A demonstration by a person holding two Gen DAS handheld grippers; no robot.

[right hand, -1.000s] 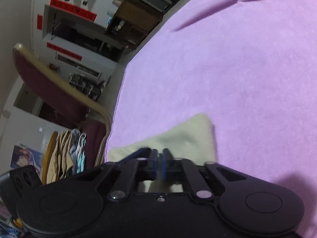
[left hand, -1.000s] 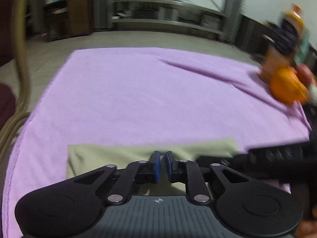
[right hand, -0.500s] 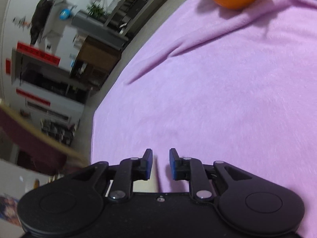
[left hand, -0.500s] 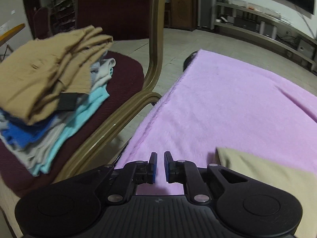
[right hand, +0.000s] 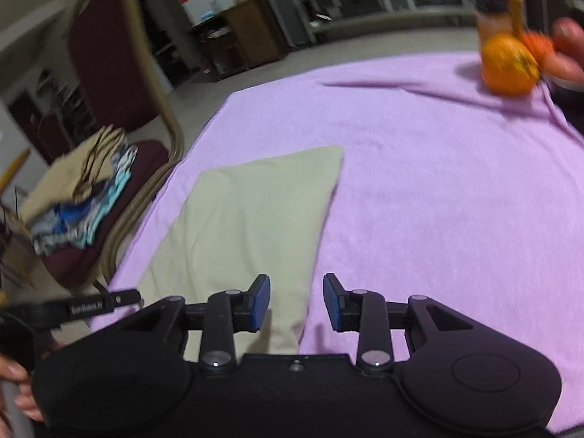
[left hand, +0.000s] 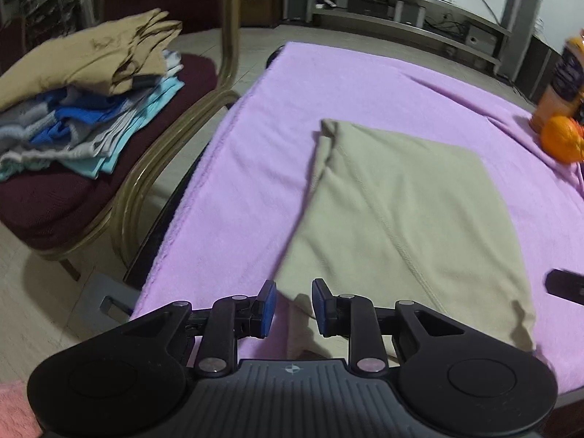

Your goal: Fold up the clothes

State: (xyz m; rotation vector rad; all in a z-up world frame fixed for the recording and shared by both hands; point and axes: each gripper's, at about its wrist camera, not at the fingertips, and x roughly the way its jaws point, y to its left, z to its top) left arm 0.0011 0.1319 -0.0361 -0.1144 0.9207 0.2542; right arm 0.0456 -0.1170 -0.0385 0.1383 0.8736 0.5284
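Observation:
A beige garment (left hand: 394,204) lies folded flat on the purple blanket (left hand: 277,116), also seen as the beige garment (right hand: 248,211) in the right wrist view. My left gripper (left hand: 294,308) hovers over the garment's near corner, its jaws opening with nothing between the blue pads. My right gripper (right hand: 296,301) hangs above the garment's near right edge, jaws also opening and empty. Neither touches the cloth. A stack of folded clothes (left hand: 84,87) rests on the maroon chair (left hand: 54,197) to the left.
An orange (left hand: 562,138) and a juice bottle (left hand: 562,80) stand at the blanket's far right; a person's fingers (right hand: 565,51) are near them. The chair's brass frame (left hand: 153,160) runs close to the table's left edge. Shelves line the far wall.
Both grippers let go of the beige garment, opened and pulled back and up. The garment now lies free on the blanket. The right wrist rolled level.

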